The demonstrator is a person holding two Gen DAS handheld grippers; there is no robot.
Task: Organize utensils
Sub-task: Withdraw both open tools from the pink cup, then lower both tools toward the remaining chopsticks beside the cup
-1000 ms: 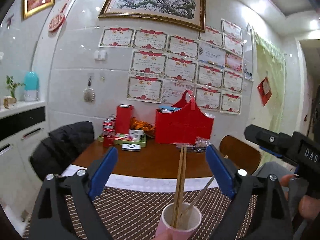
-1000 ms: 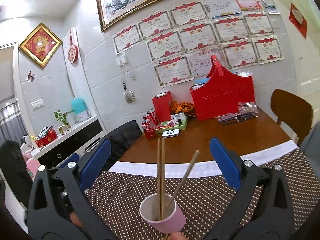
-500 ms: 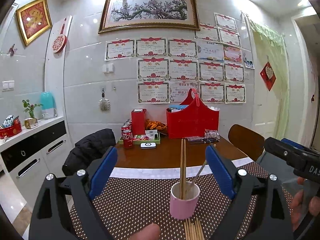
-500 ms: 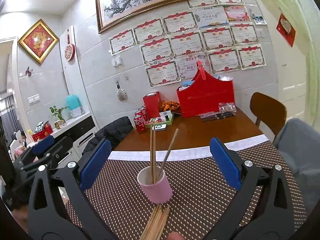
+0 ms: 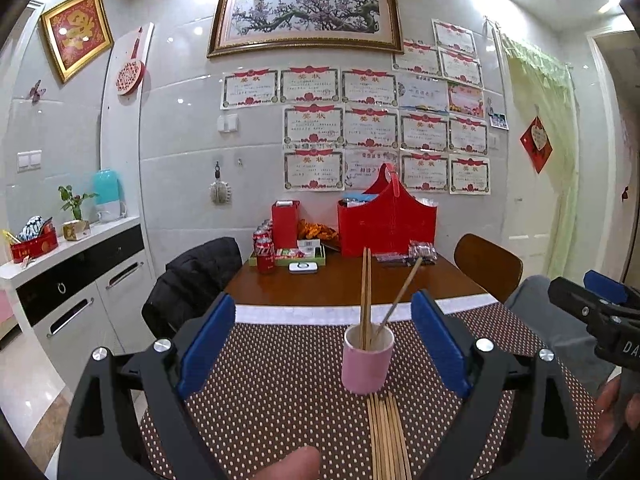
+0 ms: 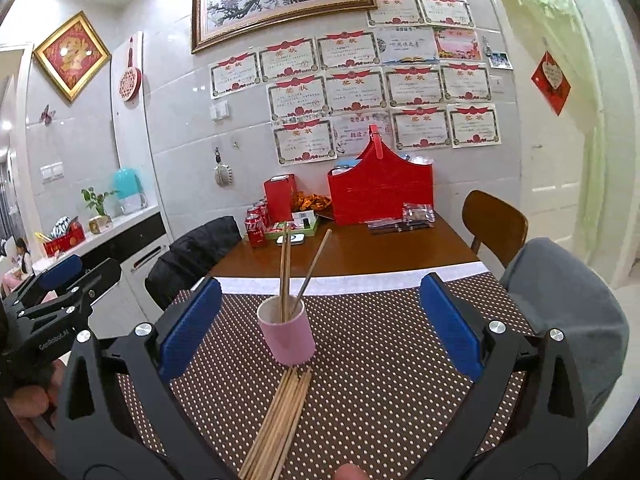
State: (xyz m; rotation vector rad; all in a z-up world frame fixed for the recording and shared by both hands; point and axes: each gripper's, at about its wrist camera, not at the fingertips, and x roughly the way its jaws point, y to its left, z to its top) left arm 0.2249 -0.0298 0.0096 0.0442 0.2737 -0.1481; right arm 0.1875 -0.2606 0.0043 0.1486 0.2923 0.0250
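Currently both grippers hover level above the brown dotted woven placemat [image 5: 280, 380], pointing toward the tiled wall, jaws spread wide and holding nothing. Left gripper [image 5: 322, 344] has its blue-padded fingers [image 5: 204, 340] on either side of the small pink cylindrical cup [image 5: 367, 360], not touching it. Right gripper [image 6: 320, 324] frames the same cup [image 6: 287, 336] from a slightly rightward angle, pads well apart from it. Cup stands upright on the placemat with three wooden chopsticks [image 5: 366, 296] in it: two upright together, one leaning right. Loose bundle of wooden chopsticks [image 6: 278, 420] lies flat on the placemat just in front of the cup, tips touching or nearly touching its base. Each gripper shows in the other's view at the edge. Fingertip visible at bottom edge of both views. Red gift basket [image 5: 386, 220] sits on the wooden table's far end.
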